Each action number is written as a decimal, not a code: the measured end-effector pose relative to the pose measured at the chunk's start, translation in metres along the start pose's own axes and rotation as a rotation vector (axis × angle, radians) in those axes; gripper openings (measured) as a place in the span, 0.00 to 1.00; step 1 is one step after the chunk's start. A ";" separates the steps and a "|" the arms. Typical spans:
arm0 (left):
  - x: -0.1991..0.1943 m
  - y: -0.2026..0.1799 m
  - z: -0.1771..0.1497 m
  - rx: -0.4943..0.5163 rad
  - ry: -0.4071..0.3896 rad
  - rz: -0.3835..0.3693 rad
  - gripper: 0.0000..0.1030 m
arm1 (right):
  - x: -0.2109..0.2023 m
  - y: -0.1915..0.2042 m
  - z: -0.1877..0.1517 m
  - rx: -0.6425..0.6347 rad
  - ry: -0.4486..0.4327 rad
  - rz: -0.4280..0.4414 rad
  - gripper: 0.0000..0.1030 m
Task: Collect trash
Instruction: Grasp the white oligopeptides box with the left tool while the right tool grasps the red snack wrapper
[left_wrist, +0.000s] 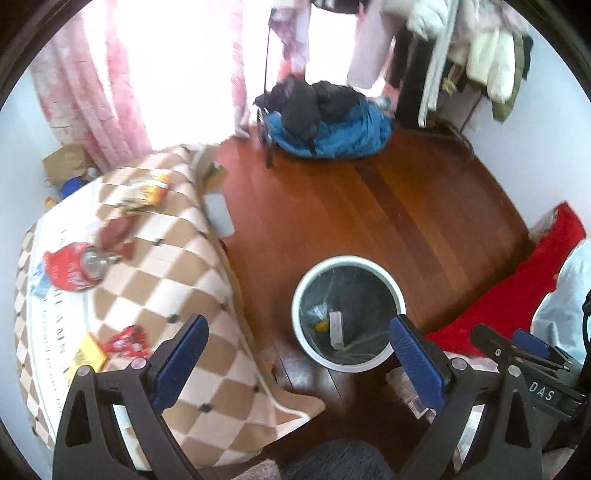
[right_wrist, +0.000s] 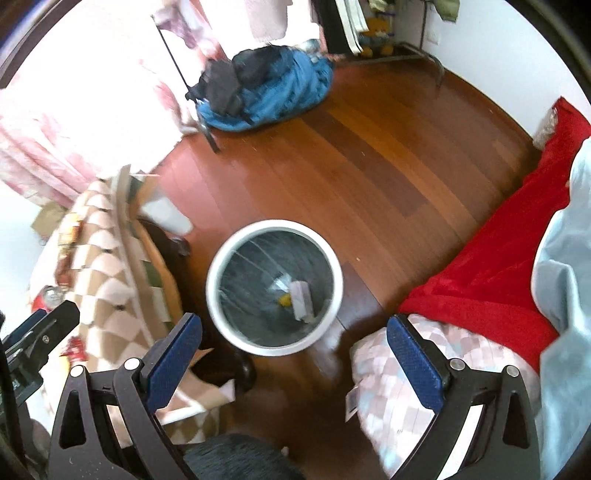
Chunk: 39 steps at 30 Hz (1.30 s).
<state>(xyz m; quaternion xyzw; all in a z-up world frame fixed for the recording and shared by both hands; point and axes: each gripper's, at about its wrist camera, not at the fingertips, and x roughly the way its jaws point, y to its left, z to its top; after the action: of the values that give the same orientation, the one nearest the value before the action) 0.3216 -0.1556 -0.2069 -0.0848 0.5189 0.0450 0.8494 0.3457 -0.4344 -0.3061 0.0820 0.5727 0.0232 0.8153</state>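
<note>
A white round trash bin (left_wrist: 303, 284) with a dark liner stands on the wooden floor; it also shows in the right wrist view (right_wrist: 218, 273). A few scraps lie inside it (right_wrist: 301, 295). On the checkered table cloth (left_wrist: 177, 258) lie a crushed red can (left_wrist: 75, 267), a brown wrapper (left_wrist: 118, 234), an orange snack bag (left_wrist: 153, 188), a red wrapper (left_wrist: 125, 339) and a yellow packet (left_wrist: 88, 352). My left gripper (left_wrist: 299, 354) is open and empty above the table's edge and the bin. My right gripper (right_wrist: 293, 352) is open and empty above the bin's near rim.
A blue and black pile of clothes (left_wrist: 328, 125) lies on the floor at the back. A red blanket (right_wrist: 498, 254) and a bed are at the right. Pink curtains (left_wrist: 92, 103) hang at the left. Hanging clothes (left_wrist: 480, 48) are at the back right.
</note>
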 end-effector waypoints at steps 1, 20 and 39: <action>-0.009 0.008 -0.001 -0.011 -0.014 0.000 0.97 | -0.011 0.007 -0.002 -0.006 -0.012 0.015 0.98; -0.006 0.245 -0.118 0.065 0.200 0.230 0.96 | 0.026 0.227 -0.103 -0.250 0.199 0.287 0.98; 0.040 0.277 -0.146 -0.034 0.302 0.100 0.40 | 0.087 0.274 -0.116 -0.307 0.311 0.248 0.91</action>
<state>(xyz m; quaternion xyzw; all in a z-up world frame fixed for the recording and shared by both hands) 0.1664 0.0884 -0.3351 -0.0789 0.6435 0.0828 0.7568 0.2817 -0.1406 -0.3815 0.0221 0.6667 0.2222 0.7111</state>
